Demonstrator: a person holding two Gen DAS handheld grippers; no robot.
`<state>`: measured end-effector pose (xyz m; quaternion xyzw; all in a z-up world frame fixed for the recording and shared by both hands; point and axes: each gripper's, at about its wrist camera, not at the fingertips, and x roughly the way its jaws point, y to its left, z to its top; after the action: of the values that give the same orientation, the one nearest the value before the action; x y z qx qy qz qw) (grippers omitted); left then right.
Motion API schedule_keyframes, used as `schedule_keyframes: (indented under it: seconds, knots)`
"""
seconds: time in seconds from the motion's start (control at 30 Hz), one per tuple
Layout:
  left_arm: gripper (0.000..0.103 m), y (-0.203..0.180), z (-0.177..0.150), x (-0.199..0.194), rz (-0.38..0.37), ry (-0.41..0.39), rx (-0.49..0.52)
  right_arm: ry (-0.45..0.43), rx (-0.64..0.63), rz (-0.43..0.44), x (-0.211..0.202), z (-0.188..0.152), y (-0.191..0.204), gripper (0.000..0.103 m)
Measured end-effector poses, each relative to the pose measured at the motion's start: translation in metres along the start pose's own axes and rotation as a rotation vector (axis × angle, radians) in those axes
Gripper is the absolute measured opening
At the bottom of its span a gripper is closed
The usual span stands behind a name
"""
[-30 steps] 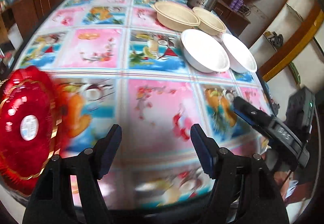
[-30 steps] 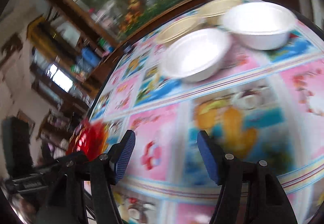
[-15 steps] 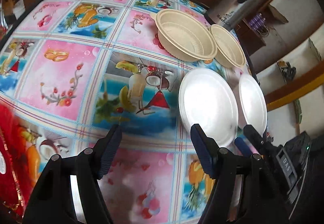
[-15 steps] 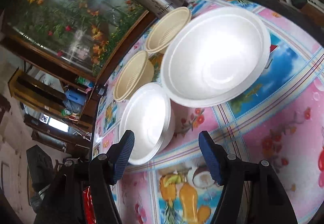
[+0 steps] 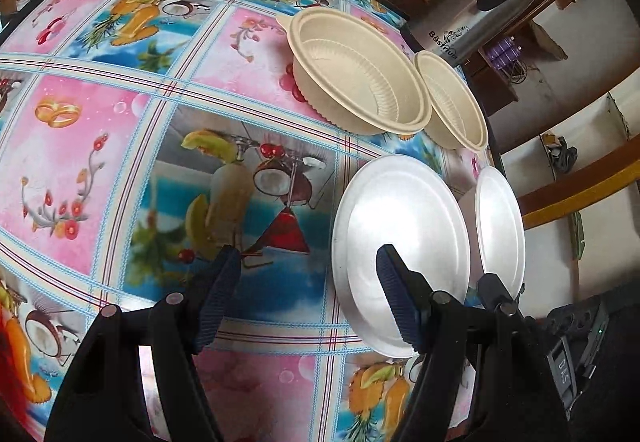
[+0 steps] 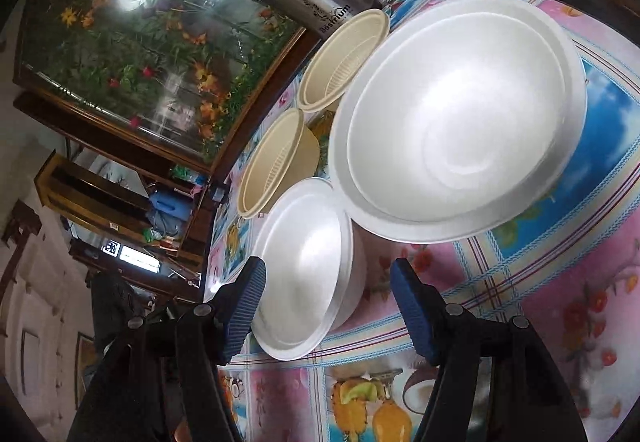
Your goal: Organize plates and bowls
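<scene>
Four bowls sit on the patterned tablecloth (image 5: 100,146) toward its right side: two white foam bowls near, two beige ribbed bowls beyond them, with a steel thermos jug (image 5: 476,18) at the far right edge. The left gripper (image 5: 308,298) stands with jaws apart and nothing between them, its right finger (image 5: 396,298) over the left white foam bowl (image 5: 400,218). The right gripper (image 6: 328,310) is likewise parted and empty-handed (its jaws just narrowed slightly), hanging by that same bowl (image 6: 308,262), while the right white foam bowl (image 6: 460,122) lies just beyond. The larger beige bowl (image 5: 360,74) and the smaller beige bowl (image 5: 452,102) touch rim to rim.
</scene>
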<state>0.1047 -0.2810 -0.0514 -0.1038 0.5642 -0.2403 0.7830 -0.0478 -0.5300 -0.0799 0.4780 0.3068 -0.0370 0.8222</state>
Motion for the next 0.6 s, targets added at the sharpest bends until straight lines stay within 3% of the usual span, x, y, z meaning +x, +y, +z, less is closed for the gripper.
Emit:
schedule_keyframes:
  seconds: [0.17,0.27,0.33,0.43,0.53,0.6]
  knots:
    - [0.066,-0.0060,-0.0015,-0.0015,-0.020,-0.026,0.012,-0.003,0.030,0.008,0.0019,-0.0013,-0.0067,0.045]
    - [0.047,-0.0087,-0.0029,0.0005,-0.022,-0.024,0.021,-0.001,0.041,0.014,0.0052,-0.0018,-0.0090,0.036]
    - [0.024,-0.0073,-0.0037,0.0018,-0.025,-0.025,0.017,-0.013,0.047,0.012,0.0044,-0.0006,-0.0095,0.027]
    - [0.018,-0.0042,-0.0053,0.0023,-0.029,-0.035,0.011,-0.032,0.035,0.006,0.0024,-0.0004,-0.0085,0.015]
    - [0.007,-0.0083,-0.0081,0.0009,-0.045,-0.038,0.032,-0.040,0.015,0.013,0.0019,-0.0022,-0.0062,0.010]
    - [0.007,-0.0100,-0.0092,-0.0009,-0.043,-0.040,0.037,-0.044,-0.002,0.013,0.0016,-0.0030,-0.0024,0.007]
